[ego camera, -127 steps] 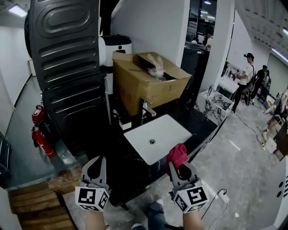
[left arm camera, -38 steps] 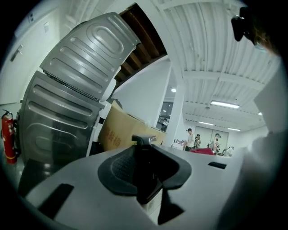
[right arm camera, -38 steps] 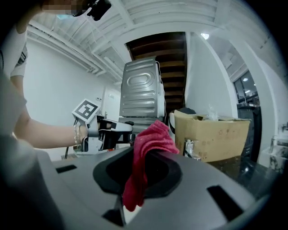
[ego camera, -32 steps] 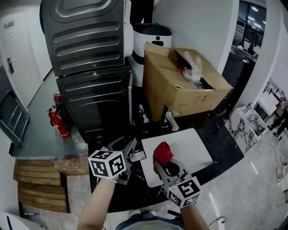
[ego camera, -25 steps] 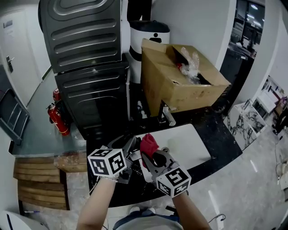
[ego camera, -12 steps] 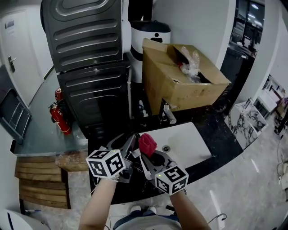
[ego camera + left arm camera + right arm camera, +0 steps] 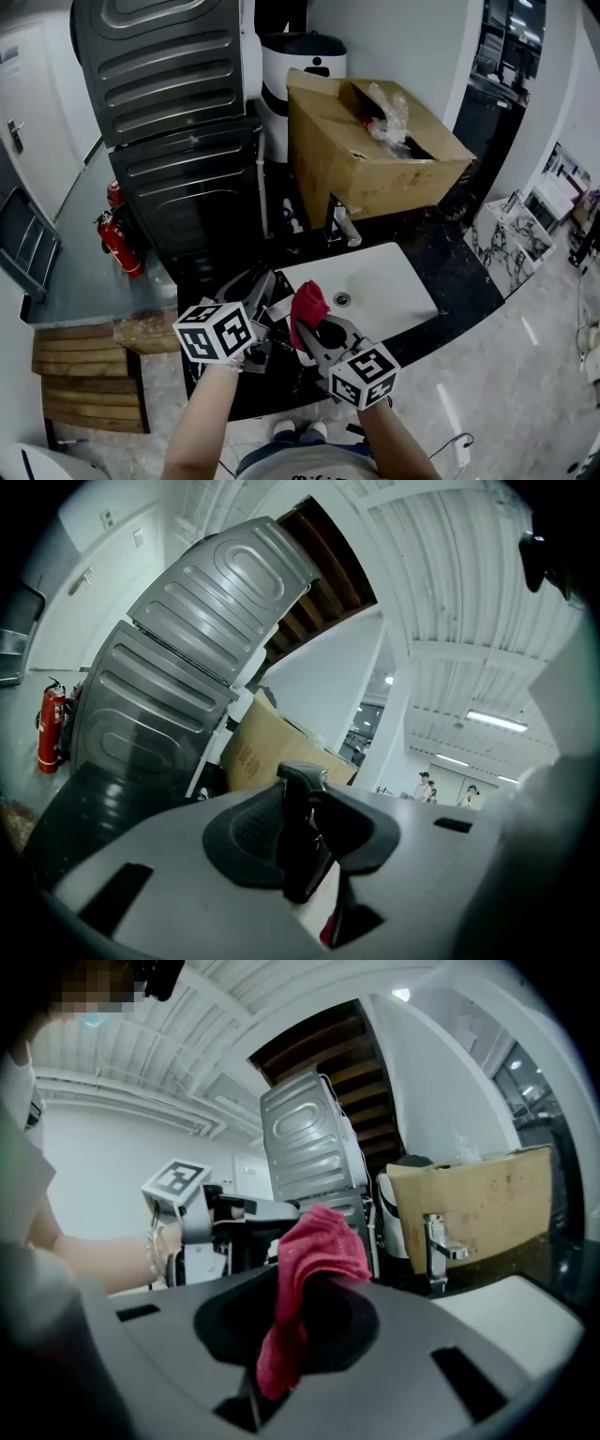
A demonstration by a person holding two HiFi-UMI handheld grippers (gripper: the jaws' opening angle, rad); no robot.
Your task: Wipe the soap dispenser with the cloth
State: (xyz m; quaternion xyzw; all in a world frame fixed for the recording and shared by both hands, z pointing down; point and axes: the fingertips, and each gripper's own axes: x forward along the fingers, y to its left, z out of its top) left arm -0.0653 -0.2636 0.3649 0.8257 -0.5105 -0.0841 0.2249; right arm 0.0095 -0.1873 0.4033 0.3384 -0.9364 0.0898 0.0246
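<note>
My left gripper is shut on the soap dispenser, a dark pump bottle with a grey cap that stands between the jaws in the left gripper view. It hangs over the black counter's left part, in front of the sink. My right gripper is shut on the red cloth, which bunches up out of its jaws. The cloth sits right beside the left jaw tips. Whether it touches the dispenser I cannot tell. In the right gripper view the left gripper shows just behind the cloth.
A white sink basin with a chrome faucet lies to the right on the black counter. Behind stand an open cardboard box, a white bin and a tall dark machine. Fire extinguishers and wooden steps are at the left.
Five seconds ago the grippers were apart and the left one was empty. Now it holds the dispenser, and the right gripper has brought the cloth in from the right beside it.
</note>
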